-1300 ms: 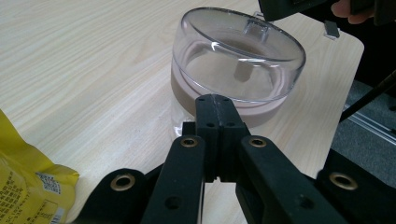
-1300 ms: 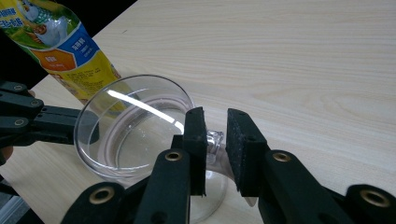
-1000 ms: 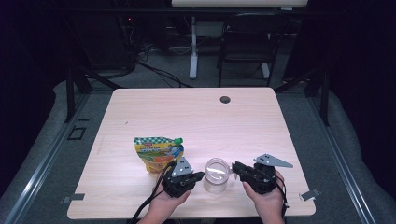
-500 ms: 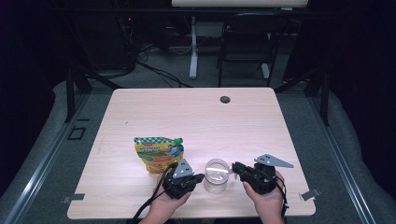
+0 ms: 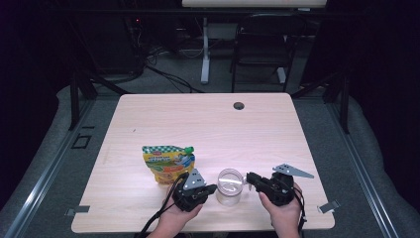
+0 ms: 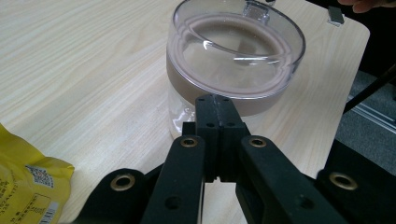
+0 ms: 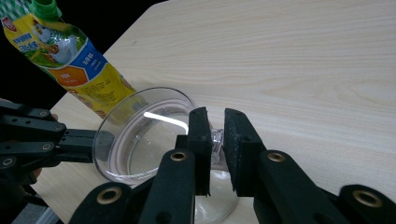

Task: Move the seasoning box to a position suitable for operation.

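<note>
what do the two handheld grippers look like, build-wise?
Both are black: the left gripper and right gripper have linkage arms with brass-ringed pivots and flat black pads. Each has a grey three-cornered plate on top and trails a black cable.

Jar (image 5: 229, 186) clear, brownish band under rim. Pouch (image 5: 168, 163) yellow, green cap, green-white checked top. Desk (image 5: 208, 129) pale wood grain.

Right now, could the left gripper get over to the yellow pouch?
Probably yes. The left gripper is shut, tips at the clear jar, holding nothing. The yellow pouch lies just beyond it on bare table, nothing between. The jaws must open first.
</note>
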Demonstrator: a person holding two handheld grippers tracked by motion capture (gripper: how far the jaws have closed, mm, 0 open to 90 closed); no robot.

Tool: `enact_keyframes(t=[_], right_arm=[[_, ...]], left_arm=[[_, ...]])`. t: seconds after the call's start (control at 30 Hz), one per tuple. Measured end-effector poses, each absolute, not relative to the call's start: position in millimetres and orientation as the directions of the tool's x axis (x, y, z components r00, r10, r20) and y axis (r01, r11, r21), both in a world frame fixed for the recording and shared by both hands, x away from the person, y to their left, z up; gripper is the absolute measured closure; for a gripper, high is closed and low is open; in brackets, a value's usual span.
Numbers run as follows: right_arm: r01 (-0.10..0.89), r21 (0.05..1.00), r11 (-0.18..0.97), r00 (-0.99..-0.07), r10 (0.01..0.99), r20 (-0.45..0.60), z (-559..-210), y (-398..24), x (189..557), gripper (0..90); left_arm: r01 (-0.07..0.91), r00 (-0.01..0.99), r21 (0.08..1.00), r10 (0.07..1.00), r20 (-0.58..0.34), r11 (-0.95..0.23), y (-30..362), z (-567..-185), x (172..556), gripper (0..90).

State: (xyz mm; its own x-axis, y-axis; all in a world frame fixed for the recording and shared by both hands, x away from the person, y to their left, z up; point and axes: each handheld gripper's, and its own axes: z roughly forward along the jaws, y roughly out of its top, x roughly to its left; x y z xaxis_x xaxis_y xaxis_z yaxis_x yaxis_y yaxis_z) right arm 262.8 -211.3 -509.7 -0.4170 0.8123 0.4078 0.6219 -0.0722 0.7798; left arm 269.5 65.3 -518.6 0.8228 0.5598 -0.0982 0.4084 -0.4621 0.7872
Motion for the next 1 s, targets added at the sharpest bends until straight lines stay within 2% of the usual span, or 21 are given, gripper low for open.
enact_keyframes(t=[0.4, 1.0], right_arm=[[0.649, 0.749, -0.135, -0.399, 0.777, 0.487, -513, -217, 265, 80.9], [0.669, 0.72, -0.184, -0.38, 0.748, 0.544, -517, -222, 267, 80.6]], left_arm=[[0.4, 0.822, 0.805, 0.561, -0.103, -0.439, 67, -514, 270, 90.0], [0.391, 0.82, 0.837, 0.558, -0.128, -0.382, 69, -506, 271, 90.0]])
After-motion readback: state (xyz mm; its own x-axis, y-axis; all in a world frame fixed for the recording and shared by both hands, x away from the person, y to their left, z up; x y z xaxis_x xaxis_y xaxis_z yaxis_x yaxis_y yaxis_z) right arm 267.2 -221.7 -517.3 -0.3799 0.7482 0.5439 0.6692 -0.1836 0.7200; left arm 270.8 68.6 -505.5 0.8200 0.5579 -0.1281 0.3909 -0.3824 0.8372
